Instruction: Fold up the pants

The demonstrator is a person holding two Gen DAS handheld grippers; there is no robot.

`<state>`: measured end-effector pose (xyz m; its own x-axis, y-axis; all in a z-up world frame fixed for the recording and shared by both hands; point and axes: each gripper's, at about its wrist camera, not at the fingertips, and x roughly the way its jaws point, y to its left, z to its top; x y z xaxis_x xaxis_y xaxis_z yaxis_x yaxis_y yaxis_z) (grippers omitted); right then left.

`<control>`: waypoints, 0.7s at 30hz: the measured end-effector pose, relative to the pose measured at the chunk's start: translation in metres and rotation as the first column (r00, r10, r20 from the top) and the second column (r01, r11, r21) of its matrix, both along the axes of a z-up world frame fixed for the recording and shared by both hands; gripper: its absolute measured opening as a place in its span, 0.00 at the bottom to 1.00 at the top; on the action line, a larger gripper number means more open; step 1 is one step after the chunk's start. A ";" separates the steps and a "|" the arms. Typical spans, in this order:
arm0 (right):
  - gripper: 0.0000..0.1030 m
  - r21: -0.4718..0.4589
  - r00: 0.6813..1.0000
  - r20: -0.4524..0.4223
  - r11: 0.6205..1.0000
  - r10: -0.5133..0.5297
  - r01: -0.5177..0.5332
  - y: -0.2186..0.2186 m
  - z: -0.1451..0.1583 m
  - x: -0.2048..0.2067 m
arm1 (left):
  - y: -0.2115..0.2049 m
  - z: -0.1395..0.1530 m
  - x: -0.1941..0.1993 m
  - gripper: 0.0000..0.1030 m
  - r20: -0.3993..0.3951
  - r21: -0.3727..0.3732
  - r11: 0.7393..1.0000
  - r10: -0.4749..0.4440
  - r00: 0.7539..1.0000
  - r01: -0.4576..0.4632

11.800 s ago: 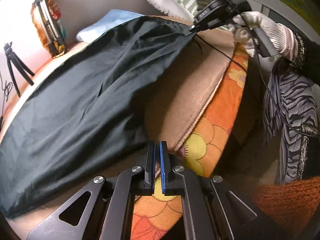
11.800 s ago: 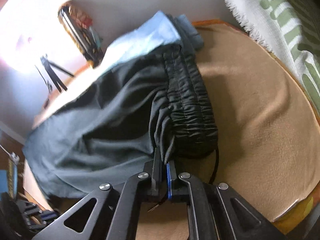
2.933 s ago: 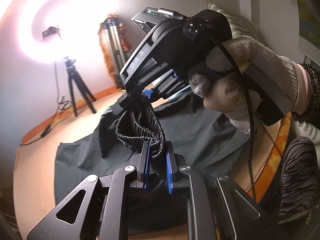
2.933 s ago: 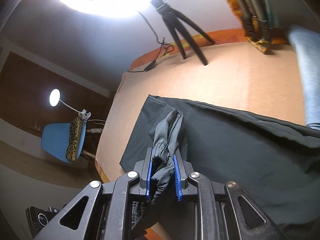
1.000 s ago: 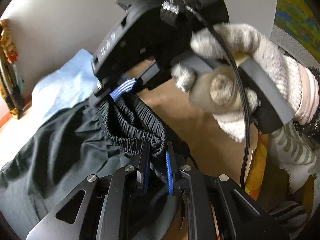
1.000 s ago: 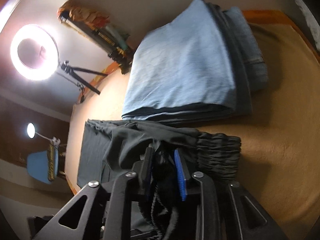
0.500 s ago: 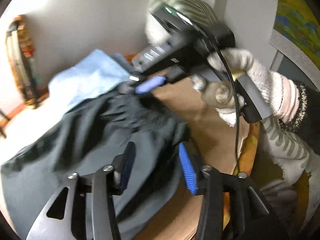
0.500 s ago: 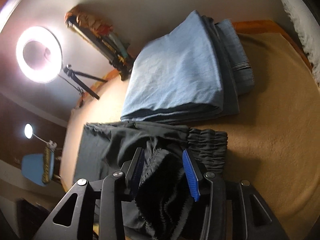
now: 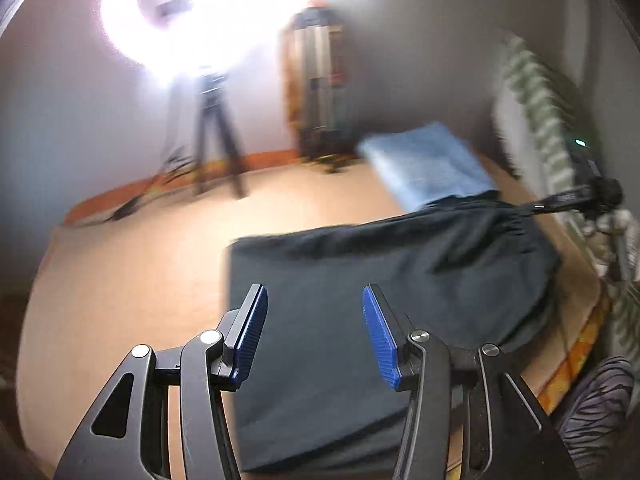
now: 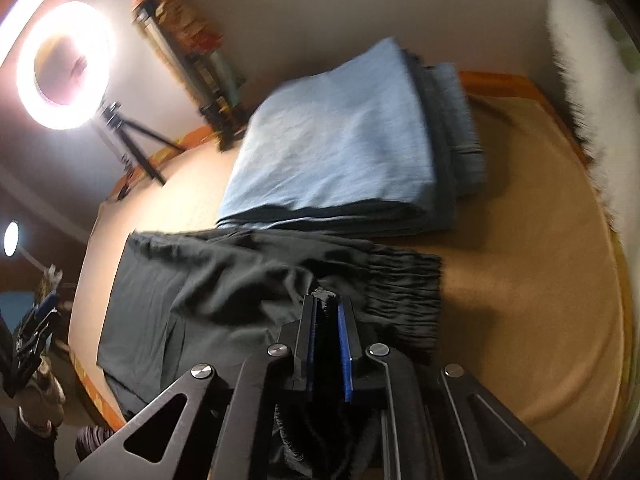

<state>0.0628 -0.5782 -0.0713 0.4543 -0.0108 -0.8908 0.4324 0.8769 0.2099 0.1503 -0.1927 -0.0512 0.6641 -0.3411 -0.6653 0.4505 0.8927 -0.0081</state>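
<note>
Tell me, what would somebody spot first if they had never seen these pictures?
Probably the glowing ring light on its tripod by the far wall, because it is so bright. Next come the dark pants spread across the tan blanket, with folded blue cloth lying just beyond them. The right tool is closing on a bunch of the pants, while the left tool hangs open above them.

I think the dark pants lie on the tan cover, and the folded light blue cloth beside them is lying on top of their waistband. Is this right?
Not quite. In the right wrist view the folded light blue cloth lies beside the dark pants on the tan cover, but their gathered waistband is uncovered, clear of the cloth.
</note>
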 end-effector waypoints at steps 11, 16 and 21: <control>0.47 -0.103 1.000 0.002 0.994 -0.019 0.020 0.013 0.012 -0.013 | 0.064 -0.055 0.018 0.47 -0.181 0.043 0.987 0.161 0.970 -0.156; 0.56 -0.119 0.998 0.067 0.993 0.011 -0.003 0.043 0.038 -0.013 | 0.069 -0.078 0.016 0.47 -0.255 0.024 0.990 0.141 0.957 -0.140; 0.59 -0.088 0.993 0.104 0.995 0.061 -0.052 0.076 0.049 0.000 | 0.068 -0.095 0.010 0.47 -0.306 0.012 0.992 0.122 0.944 -0.124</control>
